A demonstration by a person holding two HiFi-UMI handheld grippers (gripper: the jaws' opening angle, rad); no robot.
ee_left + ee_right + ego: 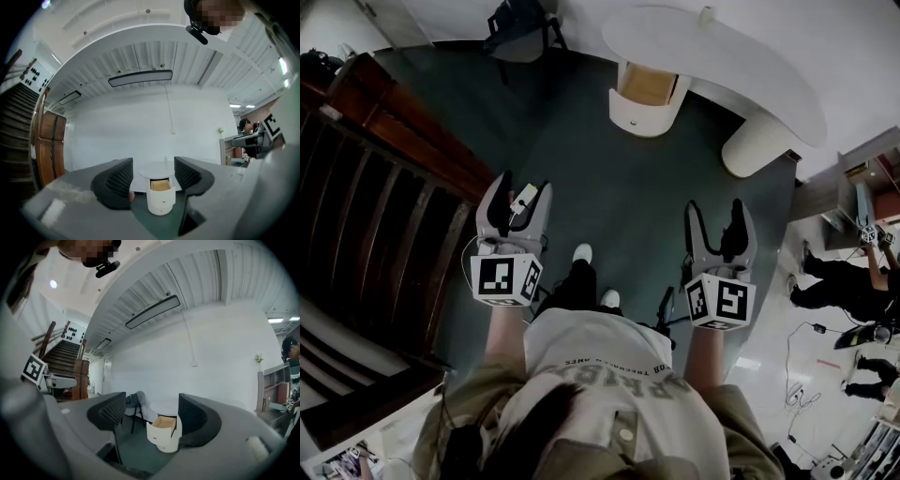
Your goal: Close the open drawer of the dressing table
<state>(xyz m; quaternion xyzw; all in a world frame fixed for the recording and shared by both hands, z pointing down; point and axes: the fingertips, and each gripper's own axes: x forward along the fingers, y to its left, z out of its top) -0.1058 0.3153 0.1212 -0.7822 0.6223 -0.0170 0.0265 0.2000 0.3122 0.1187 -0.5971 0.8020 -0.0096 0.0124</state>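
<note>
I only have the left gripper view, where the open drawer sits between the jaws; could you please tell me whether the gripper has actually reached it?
Observer: No. In the head view the left hand-held gripper hangs over the green floor, clearly apart from the drawer.
Operator: Thank you. And what about the other one?
Observer: The right hand-held gripper is beside it, also short of the drawer. Its own view shows its jaws apart with nothing held.
Operator: Is anything standing nearby?
Observer: A dark chair stands left of the dressing table, off to the side of the drawer's front.
</note>
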